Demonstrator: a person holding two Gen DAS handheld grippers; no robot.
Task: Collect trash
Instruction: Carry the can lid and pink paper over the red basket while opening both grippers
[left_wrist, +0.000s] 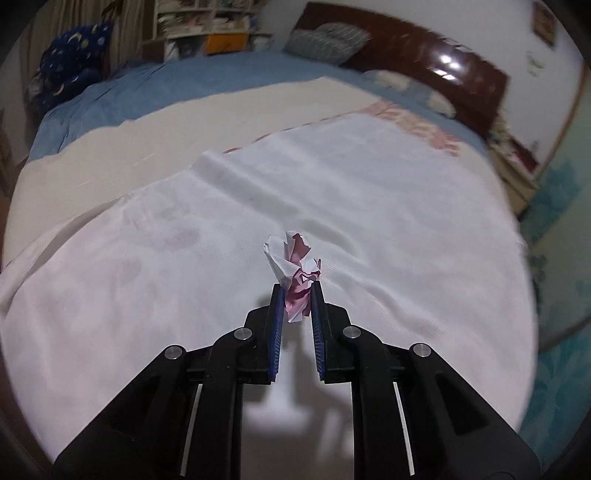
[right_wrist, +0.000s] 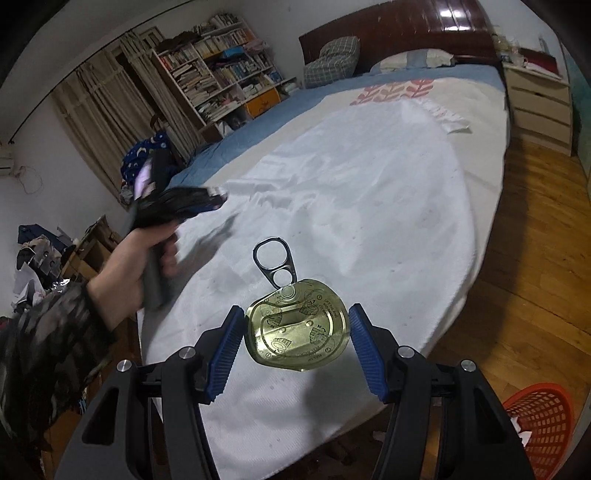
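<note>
Left gripper (left_wrist: 297, 291): jaws narrow, clamped on the crumpled paper (left_wrist: 293, 271), which projects beyond the tips above the white bedspread (left_wrist: 388, 221). Right gripper (right_wrist: 296, 318): jaws part-open, gripping the can lid (right_wrist: 297, 330) edgewise between the pads.

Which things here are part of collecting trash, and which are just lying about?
Job: crumpled paper in the left gripper; can lid between the right gripper pads; red basket.
Lying about: pillows, bookshelf, dresser.

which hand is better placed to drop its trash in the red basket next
Right, probably: the red basket sits on the floor just beside the right gripper, which holds the can lid. The left wrist view shows no basket.
</note>
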